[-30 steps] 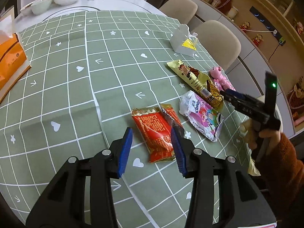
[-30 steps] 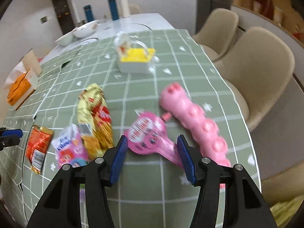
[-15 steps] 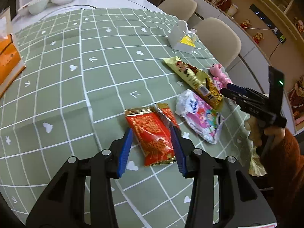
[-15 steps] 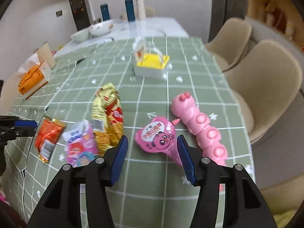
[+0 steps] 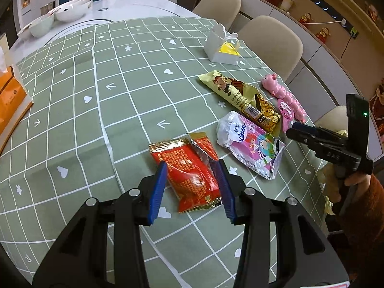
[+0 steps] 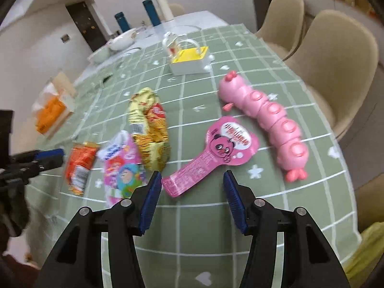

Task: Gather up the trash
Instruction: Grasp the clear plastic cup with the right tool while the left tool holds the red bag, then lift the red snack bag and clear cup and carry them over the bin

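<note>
A red snack wrapper (image 5: 189, 170) lies on the green checked tablecloth (image 5: 96, 110). My left gripper (image 5: 192, 187) is open, its blue fingers on either side of the wrapper's near half. Beside it lie a pink tissue pack (image 5: 252, 148) and a gold wrapper (image 5: 240, 98). In the right wrist view, my right gripper (image 6: 190, 192) is open just short of a pink paddle-shaped wrapper (image 6: 216, 151). The red wrapper (image 6: 80, 165), tissue pack (image 6: 122, 168) and gold wrapper (image 6: 148, 124) lie to its left.
A pink caterpillar toy (image 6: 268, 120) lies right of the pink wrapper. A small white gift bag (image 5: 222, 48) stands further back. An orange tissue box (image 5: 9, 98) sits at the left edge. Bowls (image 5: 69, 12) and beige chairs (image 5: 271, 38) border the table.
My left gripper has moved forward so its fingers now flank the red wrapper. My right gripper has turned and drawn closer to the pink paddle-shaped wrapper. Both stayed open.
</note>
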`<state>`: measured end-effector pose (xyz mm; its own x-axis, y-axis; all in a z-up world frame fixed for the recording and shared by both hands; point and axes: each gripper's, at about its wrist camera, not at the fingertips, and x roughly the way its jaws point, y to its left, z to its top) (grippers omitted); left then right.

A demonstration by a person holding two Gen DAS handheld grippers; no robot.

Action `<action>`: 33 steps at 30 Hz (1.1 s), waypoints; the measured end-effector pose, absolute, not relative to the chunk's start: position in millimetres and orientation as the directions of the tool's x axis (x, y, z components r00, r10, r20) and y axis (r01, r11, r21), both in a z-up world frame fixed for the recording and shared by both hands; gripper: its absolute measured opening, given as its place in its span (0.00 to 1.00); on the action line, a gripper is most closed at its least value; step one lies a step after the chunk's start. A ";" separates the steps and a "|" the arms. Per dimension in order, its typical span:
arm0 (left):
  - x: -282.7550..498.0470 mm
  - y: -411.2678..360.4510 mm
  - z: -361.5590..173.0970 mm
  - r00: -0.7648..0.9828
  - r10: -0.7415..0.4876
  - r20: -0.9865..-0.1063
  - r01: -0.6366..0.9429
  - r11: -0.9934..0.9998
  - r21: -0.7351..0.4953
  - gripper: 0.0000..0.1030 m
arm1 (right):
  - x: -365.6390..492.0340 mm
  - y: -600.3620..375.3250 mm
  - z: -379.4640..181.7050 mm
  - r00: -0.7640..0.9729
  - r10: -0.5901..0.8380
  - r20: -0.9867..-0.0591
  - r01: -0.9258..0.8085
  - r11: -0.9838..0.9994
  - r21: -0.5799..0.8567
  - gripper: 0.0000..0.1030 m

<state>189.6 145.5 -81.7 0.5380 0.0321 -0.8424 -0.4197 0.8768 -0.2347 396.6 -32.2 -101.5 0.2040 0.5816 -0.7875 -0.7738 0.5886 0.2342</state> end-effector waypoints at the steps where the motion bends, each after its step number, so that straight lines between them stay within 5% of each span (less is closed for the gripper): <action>1: 189.4 145.5 -82.0 0.537 0.031 -0.843 -0.422 0.875 -0.237 0.39 | 399.8 -30.3 -102.5 0.226 0.566 -0.793 -0.755 0.616 0.225 0.49; 6: 183.5 148.4 -83.0 0.537 0.031 -0.843 -0.440 0.863 -0.248 0.39 | 417.7 -19.8 -103.5 0.282 0.533 -0.798 -0.653 0.716 0.247 0.49; 13: 176.1 156.2 -87.8 0.528 0.018 -0.849 -0.460 0.847 -0.268 0.39 | 440.4 4.5 -109.3 0.422 0.400 -0.814 -0.603 0.794 0.078 0.49; 14: 175.4 157.8 -88.8 0.529 0.011 -0.849 -0.463 0.841 -0.278 0.39 | 442.3 2.0 -110.0 0.419 0.413 -0.809 -0.606 0.791 0.090 0.42; 15: 174.5 160.0 -90.1 0.532 -0.002 -0.847 -0.468 0.833 -0.296 0.39 | 442.0 -0.7 -108.8 0.416 0.426 -0.803 -0.611 0.785 0.100 0.20; 16: 173.8 161.6 -90.8 0.536 -0.013 -0.844 -0.471 0.825 -0.312 0.39 | 440.3 -3.9 -107.1 0.387 0.449 -0.805 -0.626 0.769 0.128 0.17; 33: 199.5 155.3 -112.2 0.495 -0.077 -0.866 -0.530 0.763 -0.371 0.33 | 343.8 -92.7 -30.1 0.347 0.631 -0.694 -0.684 0.677 0.273 0.15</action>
<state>199.5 155.3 -112.2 0.4950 -0.0766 -0.8655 -0.5301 0.7626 -0.3706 343.8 -92.7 -30.1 0.3470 0.6306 -0.6943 -0.6842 0.6765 0.2725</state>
